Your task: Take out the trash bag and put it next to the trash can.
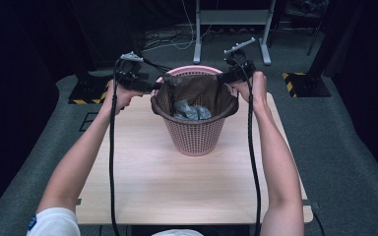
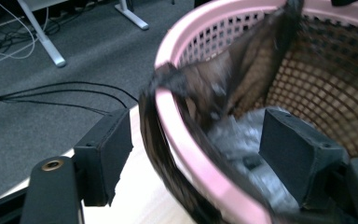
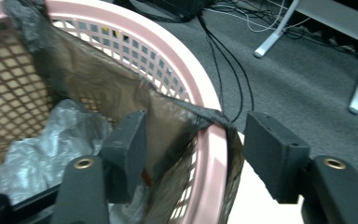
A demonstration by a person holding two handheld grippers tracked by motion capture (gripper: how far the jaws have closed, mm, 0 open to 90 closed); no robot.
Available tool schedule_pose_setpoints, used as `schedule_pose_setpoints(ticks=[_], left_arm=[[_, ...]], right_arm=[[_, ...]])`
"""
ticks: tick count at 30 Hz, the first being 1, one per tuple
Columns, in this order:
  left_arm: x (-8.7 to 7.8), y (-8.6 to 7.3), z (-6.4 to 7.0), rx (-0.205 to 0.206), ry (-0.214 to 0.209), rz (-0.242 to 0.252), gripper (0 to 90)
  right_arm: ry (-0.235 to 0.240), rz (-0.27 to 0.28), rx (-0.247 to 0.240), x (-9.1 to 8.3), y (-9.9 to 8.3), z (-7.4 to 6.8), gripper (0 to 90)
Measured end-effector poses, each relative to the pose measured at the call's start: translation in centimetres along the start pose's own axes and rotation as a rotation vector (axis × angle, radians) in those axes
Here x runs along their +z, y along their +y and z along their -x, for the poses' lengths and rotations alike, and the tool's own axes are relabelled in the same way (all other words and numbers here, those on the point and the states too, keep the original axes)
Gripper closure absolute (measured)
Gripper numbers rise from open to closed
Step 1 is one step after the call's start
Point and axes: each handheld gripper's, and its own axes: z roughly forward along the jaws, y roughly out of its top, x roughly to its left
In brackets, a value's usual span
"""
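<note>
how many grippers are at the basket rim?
2. The left gripper straddles the pink basket rim on its left side; the right gripper straddles it on the right, both over the dark bag liner.

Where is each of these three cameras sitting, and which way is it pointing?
High view: above the person's side, looking forward and down on the table, the pink basket and both forearms.
Left gripper view: rides the left claw, looking along its jaws, which straddle the basket's rim with the dark bag liner folded over it.
Right gripper view: rides the right claw, whose jaws straddle the opposite rim.
Shared: both gripper views show the crumpled grey plastic inside the basket.
</note>
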Motion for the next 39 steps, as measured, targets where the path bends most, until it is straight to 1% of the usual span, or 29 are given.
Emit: schedule_pose_setpoints(ticks=[1,2,3,4,5,6,7,8,10,11,12,13,14,15,16,17,18,19,20,21,23,25,27,29,30,34,36,38,39], left_arm=[[0.0,0.0,0.0,0.000,0.000,0.000,29.6],[0.3,0.3,-0.2,-0.005,-0.001,-0.001,29.6],[0.7,0.6,-0.3,-0.009,0.004,-0.007,34.8],[1.2,0.9,-0.5,-0.012,0.010,-0.016,34.8],[2.0,1.3,-0.9,-0.015,0.032,-0.027,44.9],[2.0,1.3,-0.9,-0.015,0.032,-0.027,47.5],[2.5,1.5,-1.1,-0.017,0.033,-0.036,47.5],[2.8,1.5,-1.3,-0.019,0.026,-0.042,49.8],[3.5,1.6,-1.6,-0.020,0.016,-0.061,54.5],[3.9,1.5,-1.7,-0.016,0.002,-0.068,62.7],[3.9,1.5,-1.7,-0.016,0.002,-0.068,65.8],[4.0,1.4,-1.7,-0.013,0.015,-0.070,65.8],[4.0,1.4,-1.6,-0.007,0.014,-0.066,72.4],[4.0,1.3,-1.5,-0.001,0.011,-0.064,74.2],[4.0,1.3,-1.2,0.011,0.032,-0.056,74.7],[4.0,1.3,-1.2,0.011,0.032,-0.056,74.9],[3.9,1.3,-1.0,0.022,0.044,-0.055,74.9],[3.9,1.2,-0.6,0.034,0.066,-0.047,75.3],[3.9,1.2,-0.5,0.041,0.071,-0.048,75.3],[3.8,1.2,-0.5,0.040,0.076,-0.047,75.4],[3.8,1.1,-0.5,0.039,0.075,-0.042,75.4],[3.7,1.1,-0.5,0.031,0.077,-0.037,75.6],[3.6,1.1,-0.5,0.033,0.074,-0.038,75.7],[3.5,1.1,-0.4,0.031,0.078,-0.039,75.8],[3.4,1.1,-0.4,0.033,0.078,-0.037,76.1],[3.0,1.1,-0.3,0.035,0.083,-0.045,76.6],[2.7,1.2,-0.3,0.035,0.082,-0.047,76.8],[2.2,1.2,-0.3,0.032,0.075,-0.040,78.2],[2.1,1.3,-0.2,0.036,0.074,-0.042,78.1]], right_arm=[[0.000,0.000,0.000,0.0,0.0,0.0,43.1],[-0.007,-0.006,0.004,0.3,0.1,0.0,45.0],[-0.004,-0.006,0.001,0.8,0.4,0.3,48.9],[-0.004,-0.006,0.001,0.8,0.4,0.3,48.9],[0.003,-0.003,0.000,1.2,0.7,0.6,53.5],[0.009,0.003,-0.003,1.4,0.8,0.7,56.9],[0.009,0.003,-0.003,1.4,0.8,0.7,56.9],[0.001,0.000,-0.009,1.7,0.8,0.8,57.8],[0.039,-0.020,0.015,2.2,0.8,1.1,59.0],[0.026,-0.022,0.027,2.4,0.8,1.3,64.8],[0.026,-0.022,0.027,2.4,0.8,1.3,64.8],[0.033,-0.019,0.034,2.4,0.7,1.5,67.7],[0.019,-0.020,0.037,2.4,0.6,1.6,72.4],[0.018,-0.022,0.035,2.3,0.6,1.5,74.5],[0.011,-0.024,0.031,2.3,0.5,1.5,76.3],[-0.001,-0.026,0.025,2.2,0.5,1.5,77.7],[-0.001,-0.026,0.025,2.2,0.5,1.5,77.7],[-0.005,-0.017,0.025,2.1,0.4,1.5,78.3],[-0.012,-0.015,0.025,2.0,0.4,1.4,79.5],[-0.012,-0.007,0.027,1.9,0.4,1.2,83.1],[-0.031,-0.007,0.019,1.6,0.4,1.0,83.5],[-0.041,-0.018,0.004,1.5,0.4,0.8,86.2],[-0.047,-0.013,0.013,1.2,0.4,0.7,88.7],[-0.044,-0.015,0.013,1.0,0.4,0.6,89.4],[-0.043,-0.006,0.007,0.6,0.2,0.4,89.9],[-0.036,-0.006,0.002,-0.4,-0.1,-0.3,90.0],[-0.029,-0.004,0.007,-0.7,-0.2,-0.5,90.0],[-0.020,0.004,0.003,-1.4,-0.4,-1.0,90.0],[-0.014,0.005,0.000,-1.7,-0.4,-1.2,90.0]])
